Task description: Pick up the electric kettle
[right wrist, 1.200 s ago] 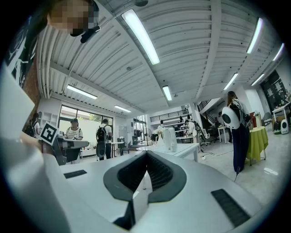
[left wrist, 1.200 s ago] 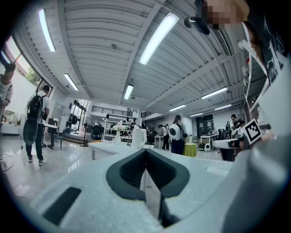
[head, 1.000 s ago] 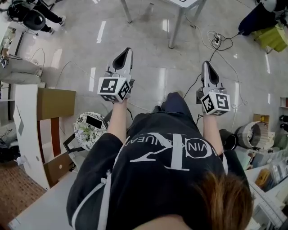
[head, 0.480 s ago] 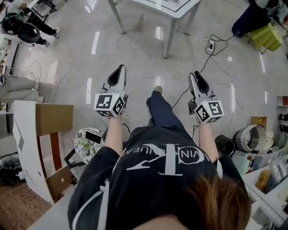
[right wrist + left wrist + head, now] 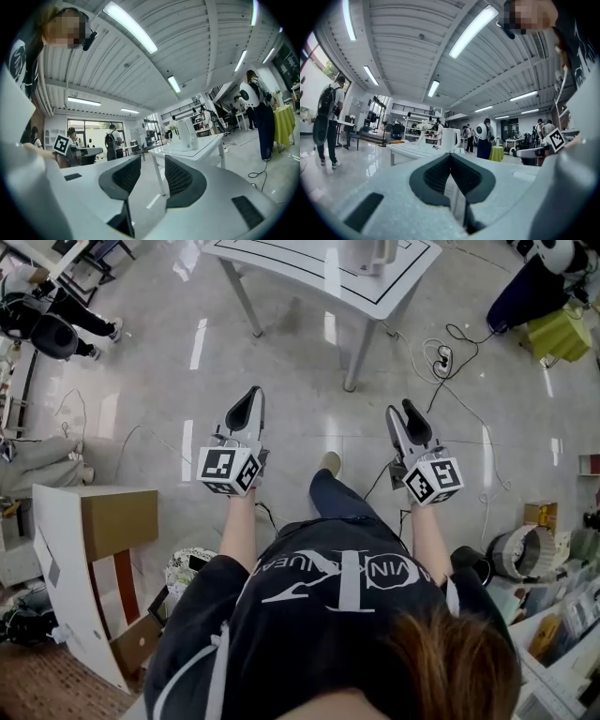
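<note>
The white electric kettle [image 5: 367,253] stands on a white table [image 5: 281,268] at the top edge of the head view, well ahead of both grippers. It also shows upright on the table in the left gripper view, kettle [image 5: 450,139], and in the right gripper view, kettle [image 5: 186,133]. My left gripper [image 5: 252,397] [image 5: 450,155] is held level over the floor, shut and empty. My right gripper [image 5: 404,411] [image 5: 153,158] is level beside it; its jaws have just been opening and stand open with nothing between them.
A cardboard box against a white board [image 5: 103,521] stands at the left. Cables and a power strip [image 5: 444,357] lie on the floor by the table leg [image 5: 359,352]. Clutter and a roll [image 5: 516,526] line the right. Several people stand in the background.
Both grippers and the person have moved forward across the floor towards the table. The table top and kettle have come into view. The right jaws have parted.
</note>
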The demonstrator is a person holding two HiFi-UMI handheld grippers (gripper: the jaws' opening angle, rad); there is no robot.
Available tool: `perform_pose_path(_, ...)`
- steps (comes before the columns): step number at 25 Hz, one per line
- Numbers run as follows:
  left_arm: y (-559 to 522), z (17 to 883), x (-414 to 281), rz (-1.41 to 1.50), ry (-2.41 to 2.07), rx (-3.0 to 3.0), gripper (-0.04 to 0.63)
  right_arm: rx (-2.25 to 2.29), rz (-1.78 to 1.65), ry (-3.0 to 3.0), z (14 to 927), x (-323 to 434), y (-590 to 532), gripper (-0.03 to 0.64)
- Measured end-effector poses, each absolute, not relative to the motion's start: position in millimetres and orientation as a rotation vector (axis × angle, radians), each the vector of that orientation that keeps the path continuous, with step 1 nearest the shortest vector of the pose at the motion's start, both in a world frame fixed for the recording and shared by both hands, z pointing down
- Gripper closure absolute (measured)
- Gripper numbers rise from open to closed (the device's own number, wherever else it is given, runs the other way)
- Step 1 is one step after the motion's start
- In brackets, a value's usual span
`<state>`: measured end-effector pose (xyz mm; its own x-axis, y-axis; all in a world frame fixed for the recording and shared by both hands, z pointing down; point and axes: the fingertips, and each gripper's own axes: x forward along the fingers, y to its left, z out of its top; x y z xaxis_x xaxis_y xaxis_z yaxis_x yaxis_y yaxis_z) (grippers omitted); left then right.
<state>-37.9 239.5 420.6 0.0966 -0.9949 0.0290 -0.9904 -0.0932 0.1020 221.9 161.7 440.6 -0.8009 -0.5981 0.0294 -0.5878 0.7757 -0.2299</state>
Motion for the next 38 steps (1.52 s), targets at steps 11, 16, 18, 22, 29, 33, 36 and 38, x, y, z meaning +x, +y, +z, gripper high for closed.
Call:
perform_pose_path(11,134,408,-80,-0.077,-1.988,2.302,0.588,-0.999,-0.373,2.914,435,177,70,0.466)
perform_pose_path(16,95,402,-96,-0.093,-1.975,2.328,0.588,-1.019,-0.379,2.898,434,161,35,0.466)
perform_pose_path(18,84,401,-101,-0.113,-1.980,2.318,0.588,-1.009,-0.377,2.905,433,154,25,0.465)
perform_pose_path(22,69,403,-97,-0.150,-1.933,2.319,0.588,-0.998,-0.385,2.921,431,150,11,0.464)
perform_pose_path(29,36,418,-118,-0.114,-1.871,2.314,0.588,-1.044,-0.424,2.906,435,128,-16,0.463)
perform_pose_path(33,-15,413,-129,-0.128,-1.796,2.389,0.588,-1.120,-0.402,2.870,432,118,-49,0.460)
perform_pose_path(36,-55,401,-132,-0.133,-1.750,2.459,0.588,-1.169,-0.394,2.843,427,113,-70,0.460)
perform_pose_path(38,-78,392,-137,-0.145,-1.732,2.485,0.588,-1.179,-0.378,2.855,425,107,-78,0.457)
